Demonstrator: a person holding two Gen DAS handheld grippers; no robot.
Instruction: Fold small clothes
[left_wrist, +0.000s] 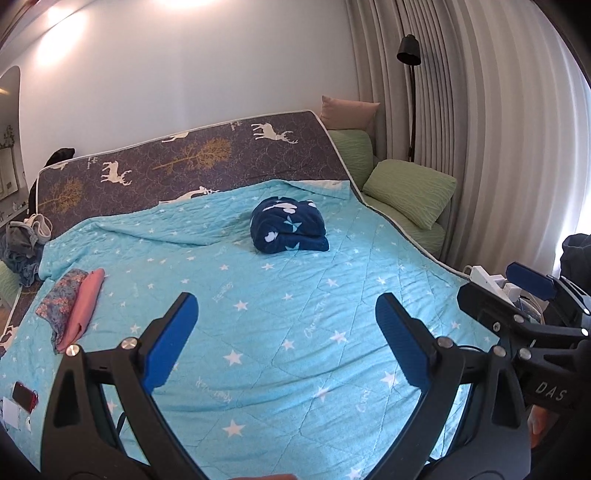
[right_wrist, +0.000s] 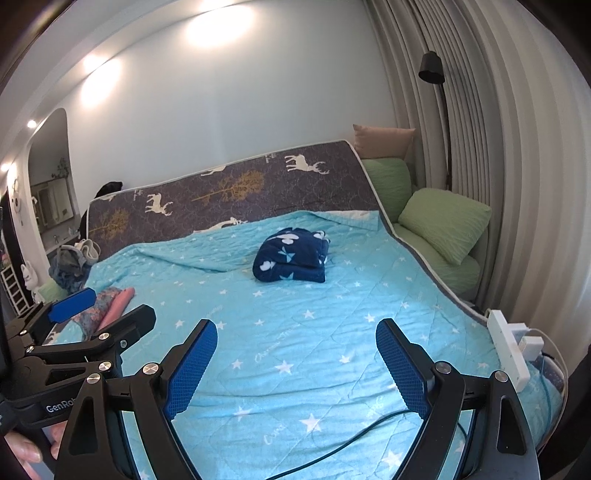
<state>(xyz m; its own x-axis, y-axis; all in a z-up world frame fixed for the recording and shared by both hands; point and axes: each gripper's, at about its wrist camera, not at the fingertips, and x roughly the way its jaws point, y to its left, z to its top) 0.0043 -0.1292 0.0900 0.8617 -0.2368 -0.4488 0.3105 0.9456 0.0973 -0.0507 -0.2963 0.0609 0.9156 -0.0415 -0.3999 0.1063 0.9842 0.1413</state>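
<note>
A folded pink cloth (left_wrist: 85, 308) and a folded floral cloth (left_wrist: 61, 301) lie side by side at the left edge of the light-blue star quilt (left_wrist: 280, 332). They also show in the right wrist view (right_wrist: 110, 306). A pile of unfolded clothes (left_wrist: 22, 243) sits off the bed's far left corner. My left gripper (left_wrist: 286, 321) is open and empty above the quilt's near middle. My right gripper (right_wrist: 295, 347) is open and empty, held to the right of the left one, above the quilt.
A dark-blue rolled blanket (left_wrist: 290, 227) lies at the quilt's far middle. Green pillows (left_wrist: 410, 192) and a curtain (left_wrist: 498, 129) are on the right. A white power strip (right_wrist: 508, 347) and a cable (right_wrist: 354, 439) lie at the near right edge. A phone (left_wrist: 25, 397) lies at the near left.
</note>
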